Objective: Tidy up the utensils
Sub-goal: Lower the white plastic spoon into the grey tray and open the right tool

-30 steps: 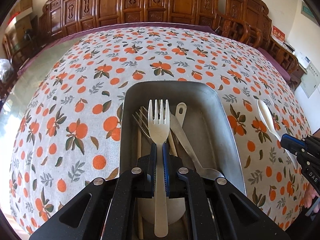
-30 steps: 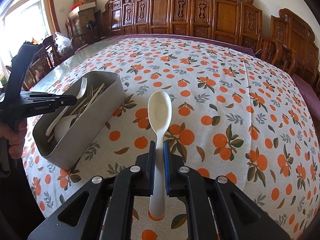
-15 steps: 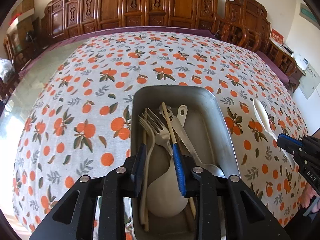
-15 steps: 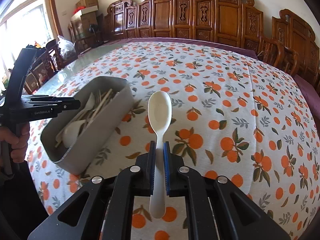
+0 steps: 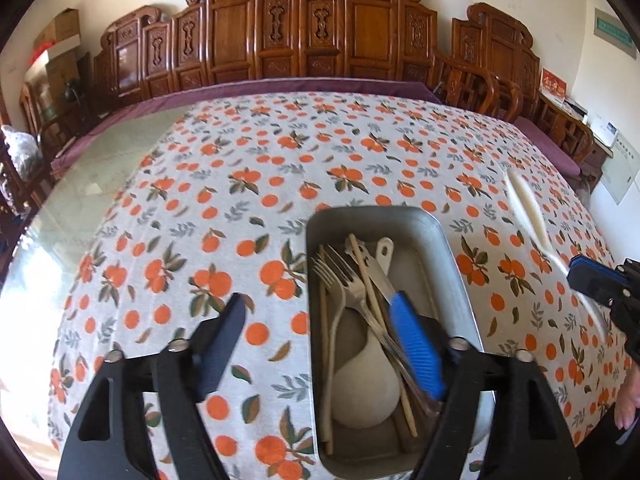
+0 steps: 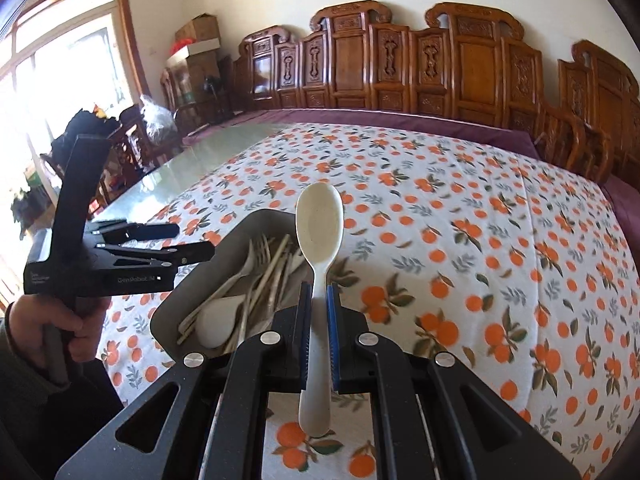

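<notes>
"GenRobot" legible on left claw [image 6: 192, 240], just opened wide, nothing between. Right claw [image 6: 319, 330] clamping cream spoon [image 6: 319, 236]; smaller print unreadable.

A home dining room. A long table [image 5: 100, 200] with a glass top carries a white tablecloth [image 5: 280, 168] printed with oranges. Carved dark wooden chairs [image 6: 400, 64] stand in a row along a cream wall. Cardboard boxes [image 6: 198, 36] are stacked in a corner beside a large bright window [image 6: 60, 60]. A metal tray [image 5: 448, 248] of cutlery sits on the cloth.
</notes>
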Demonstrator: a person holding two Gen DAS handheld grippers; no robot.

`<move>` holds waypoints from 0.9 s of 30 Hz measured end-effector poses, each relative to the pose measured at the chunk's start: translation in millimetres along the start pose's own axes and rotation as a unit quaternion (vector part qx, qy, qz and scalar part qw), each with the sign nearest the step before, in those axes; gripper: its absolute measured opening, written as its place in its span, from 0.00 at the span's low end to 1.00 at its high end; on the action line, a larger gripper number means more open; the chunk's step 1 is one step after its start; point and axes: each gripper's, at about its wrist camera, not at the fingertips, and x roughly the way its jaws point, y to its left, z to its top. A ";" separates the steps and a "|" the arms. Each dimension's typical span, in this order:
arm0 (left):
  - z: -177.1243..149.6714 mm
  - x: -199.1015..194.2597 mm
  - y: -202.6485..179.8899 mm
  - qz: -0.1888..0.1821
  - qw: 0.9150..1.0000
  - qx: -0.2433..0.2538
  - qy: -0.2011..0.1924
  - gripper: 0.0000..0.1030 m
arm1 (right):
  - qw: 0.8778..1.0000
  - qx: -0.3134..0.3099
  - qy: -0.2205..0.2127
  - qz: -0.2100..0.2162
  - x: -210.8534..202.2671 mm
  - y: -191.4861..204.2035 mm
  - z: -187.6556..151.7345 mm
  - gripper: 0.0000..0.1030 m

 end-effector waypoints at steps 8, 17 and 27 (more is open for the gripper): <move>5.7 -11.1 18.7 -0.005 1.000 -0.015 -0.015 0.84 | 1.000 0.002 0.019 0.000 28.8 22.9 11.4 0.09; 6.6 -16.4 44.6 -0.010 0.999 -0.032 -0.016 0.84 | 0.999 0.021 0.042 0.005 68.5 44.2 18.3 0.09; -1.0 2.8 65.0 0.006 0.999 -0.042 0.013 0.84 | 0.996 0.035 0.073 -0.024 107.0 60.0 21.5 0.09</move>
